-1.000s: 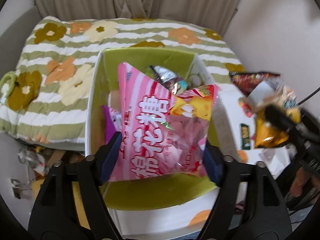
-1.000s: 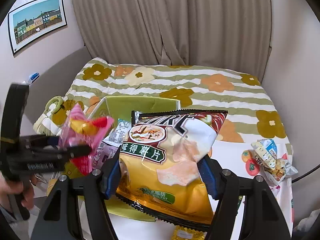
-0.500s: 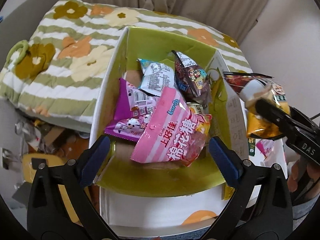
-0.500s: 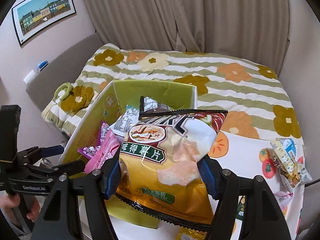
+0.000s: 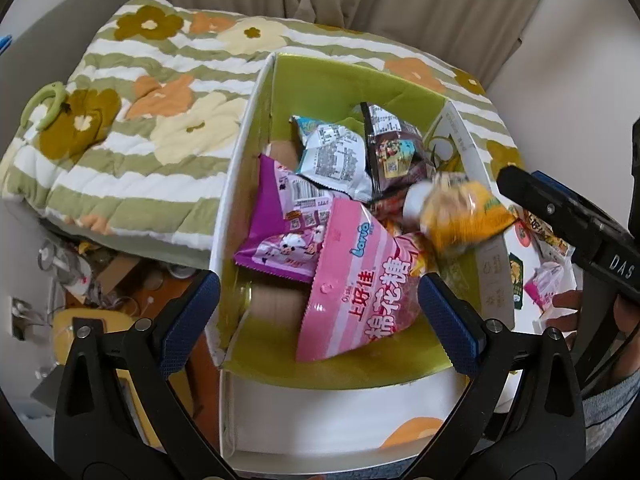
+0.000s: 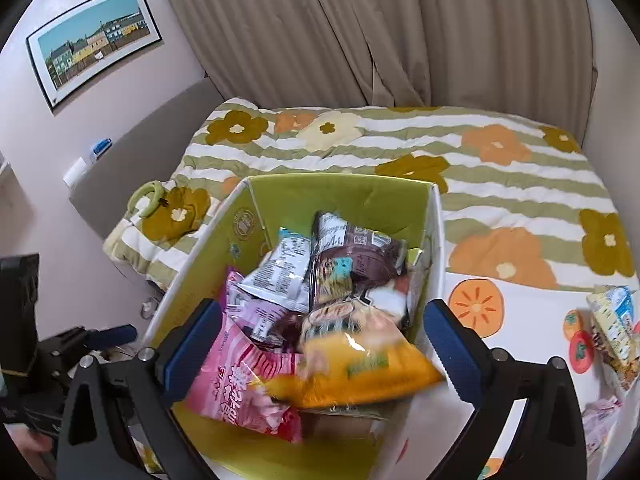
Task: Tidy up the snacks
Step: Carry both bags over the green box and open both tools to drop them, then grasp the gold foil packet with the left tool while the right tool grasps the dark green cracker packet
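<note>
left wrist view: green-lined box (image 5: 256,128) holding a pink marshmallow bag (image 5: 356,292), purple packet (image 5: 286,226), white packet (image 5: 334,158), dark packet (image 5: 394,152) and blurred yellow chip bag (image 5: 460,216). left gripper (image 5: 318,312) and right gripper (image 6: 324,344) both spread wide, holding nothing, above the box.

Glossy plastic snack bags (image 5: 352,280); matt cardboard box (image 5: 248,148); soft quilted cloth blanket (image 6: 520,176).

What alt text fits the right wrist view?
Open right tool above a green-lined box of snack bags; a blurred yellow chip bag lies loose on a pink marshmallow bag. Floral quilt behind.
</note>
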Available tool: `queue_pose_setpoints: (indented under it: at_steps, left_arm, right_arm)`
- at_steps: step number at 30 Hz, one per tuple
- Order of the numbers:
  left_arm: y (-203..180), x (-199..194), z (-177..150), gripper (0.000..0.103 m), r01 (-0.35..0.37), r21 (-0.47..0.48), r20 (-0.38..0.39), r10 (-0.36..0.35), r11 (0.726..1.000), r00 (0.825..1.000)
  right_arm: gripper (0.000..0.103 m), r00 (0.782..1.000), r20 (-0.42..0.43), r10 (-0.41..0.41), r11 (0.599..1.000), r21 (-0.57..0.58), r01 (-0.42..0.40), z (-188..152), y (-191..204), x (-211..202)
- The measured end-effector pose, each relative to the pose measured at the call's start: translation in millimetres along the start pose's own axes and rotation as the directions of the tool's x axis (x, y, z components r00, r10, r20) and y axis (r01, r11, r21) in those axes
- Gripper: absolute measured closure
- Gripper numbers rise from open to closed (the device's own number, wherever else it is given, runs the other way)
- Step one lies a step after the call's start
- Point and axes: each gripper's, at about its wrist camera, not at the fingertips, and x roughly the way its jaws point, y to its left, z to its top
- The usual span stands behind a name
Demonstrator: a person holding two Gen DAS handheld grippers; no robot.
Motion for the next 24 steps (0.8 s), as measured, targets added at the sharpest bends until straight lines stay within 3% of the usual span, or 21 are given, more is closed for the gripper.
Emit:
queue_pose_setpoints:
  at_steps: [7,14,24]
  left_arm:
    - [3.2,-9.7,-6.0,0.004,0.007,0.004,0.009,-0.007,1.0,1.0]
    - [-4.7,-37.1,-6.6,0.004,0.023,0.045,0.059,-0.025,0.999,0.998]
    - [-53.5,-51.9,-2.8,0.004,0.108,0.153,0.076,-0.121,0.982,0.99]
  right_arm:
    - [0.003,0.999,-0.033,-0.018,1.0,0.001,0.018,-13.1,4.7,-5.9]
    - [0.003,0.999,-0.005,-0.048,0.999,0.006,0.048,-18.2,15.0,-33.0]
    - [0.003,0.988,0.04,-0.151,0.986,0.079,0.147,-30.3,-1.3,-90.0]
